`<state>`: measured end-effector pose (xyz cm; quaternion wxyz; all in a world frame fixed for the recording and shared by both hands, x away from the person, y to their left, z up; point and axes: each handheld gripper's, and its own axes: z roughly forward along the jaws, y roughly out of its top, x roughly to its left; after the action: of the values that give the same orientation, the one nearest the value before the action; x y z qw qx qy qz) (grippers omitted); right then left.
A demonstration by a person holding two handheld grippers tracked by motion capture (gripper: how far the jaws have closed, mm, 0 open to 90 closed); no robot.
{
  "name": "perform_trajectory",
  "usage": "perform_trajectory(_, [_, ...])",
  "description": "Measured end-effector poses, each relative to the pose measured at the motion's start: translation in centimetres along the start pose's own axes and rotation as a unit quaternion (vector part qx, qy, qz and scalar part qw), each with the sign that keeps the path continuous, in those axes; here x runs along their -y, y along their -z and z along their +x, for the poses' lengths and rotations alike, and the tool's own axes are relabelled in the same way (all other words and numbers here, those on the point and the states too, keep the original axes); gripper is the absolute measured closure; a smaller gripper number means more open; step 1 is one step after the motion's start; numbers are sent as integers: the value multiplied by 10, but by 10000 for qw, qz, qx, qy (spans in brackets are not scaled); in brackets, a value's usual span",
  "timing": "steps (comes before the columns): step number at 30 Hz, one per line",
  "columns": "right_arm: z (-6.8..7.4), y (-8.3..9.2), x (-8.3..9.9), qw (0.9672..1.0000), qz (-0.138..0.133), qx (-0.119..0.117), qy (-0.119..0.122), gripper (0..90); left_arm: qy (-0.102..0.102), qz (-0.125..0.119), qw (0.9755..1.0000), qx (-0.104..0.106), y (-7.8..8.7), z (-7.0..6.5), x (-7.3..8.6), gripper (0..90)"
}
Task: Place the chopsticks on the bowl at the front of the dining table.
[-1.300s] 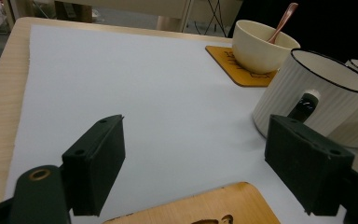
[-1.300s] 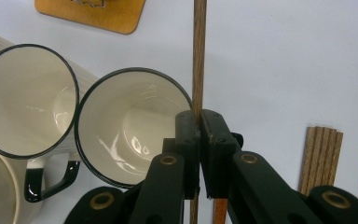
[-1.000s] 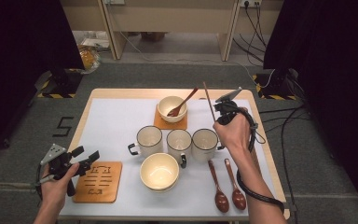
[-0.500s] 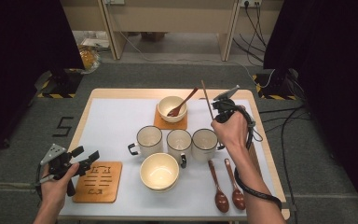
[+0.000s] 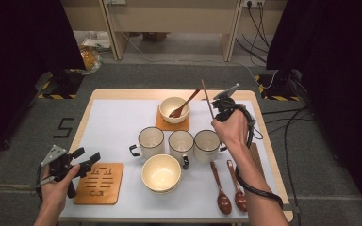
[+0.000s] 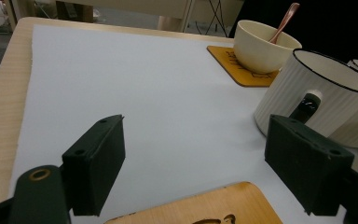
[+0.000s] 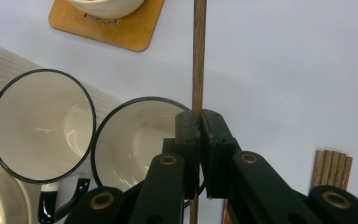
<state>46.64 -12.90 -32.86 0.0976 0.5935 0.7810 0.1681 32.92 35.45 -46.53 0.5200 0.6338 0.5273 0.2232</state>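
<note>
— Where is the stick?
— The right gripper (image 7: 198, 140) pinches the wooden stick (image 7: 198, 56) tight, up over a mug (image 7: 140, 140). The left gripper (image 6: 196, 172) is wide apart, holding nothing.
— What's in the bowls?
— The far bowl (image 5: 175, 109) has a spoon (image 5: 184, 104).

Right tool (image 7: 199, 135) clamped, left tool (image 6: 193, 172) agape.

This looks like a staged recording lab rather than a home. A pale wooden table (image 5: 264, 136) with a white sheet (image 5: 122, 122) on it stands on grey carpet (image 5: 23, 141), with black curtains (image 5: 23, 42) hanging on both sides. Black cables (image 5: 301, 127) trail over the floor to wall sockets (image 5: 252, 3), yellow-and-black hazard tape (image 5: 56, 96) marks the floor, and a black figure "5" (image 5: 64, 127) is stuck beside the table.
</note>
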Motion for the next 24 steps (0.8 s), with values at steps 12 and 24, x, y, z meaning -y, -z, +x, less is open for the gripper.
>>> perform_trajectory(12, [2, -2, -3, 10000, -34, -8, -7, 861, -5, 14, 10000, 9, -1, -1, 0, 195])
perform_trajectory(24, [4, -5, -7, 10000, -20, -2, 2, 861, 4, -2, 10000, 10, 0, 0, 0, 195])
